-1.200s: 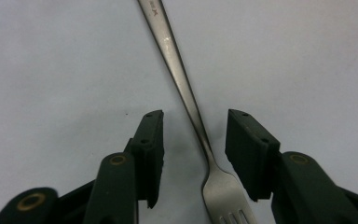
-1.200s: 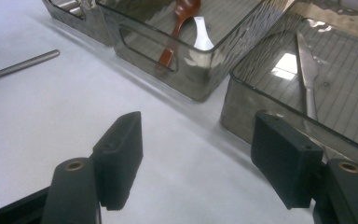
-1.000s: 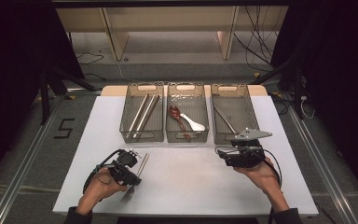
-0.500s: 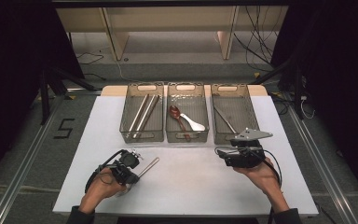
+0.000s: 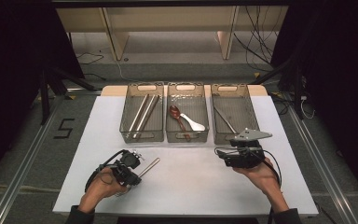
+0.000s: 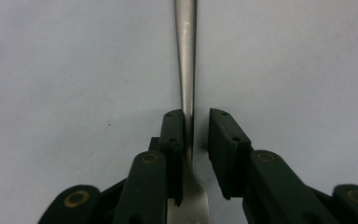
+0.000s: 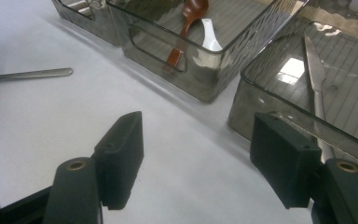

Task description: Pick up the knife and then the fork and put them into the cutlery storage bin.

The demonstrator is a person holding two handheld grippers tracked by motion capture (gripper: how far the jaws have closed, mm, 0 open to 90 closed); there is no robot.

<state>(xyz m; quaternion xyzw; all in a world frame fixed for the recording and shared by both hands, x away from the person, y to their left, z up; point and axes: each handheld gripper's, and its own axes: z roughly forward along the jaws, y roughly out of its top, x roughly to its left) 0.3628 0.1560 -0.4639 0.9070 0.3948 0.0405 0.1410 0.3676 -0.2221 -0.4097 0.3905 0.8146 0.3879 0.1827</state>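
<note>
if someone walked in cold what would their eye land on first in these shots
Probably the three smoky clear bins lined up at the far side of the white table, the middle one holding a red-brown spoon and a white spoon. Next, the left gripper near the front left, a metal utensil handle lying between its fingers, one touching it, the other apart.

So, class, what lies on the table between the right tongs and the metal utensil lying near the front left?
Nothing: in the high view the white table is bare between the right tongs and the metal utensil.
</note>
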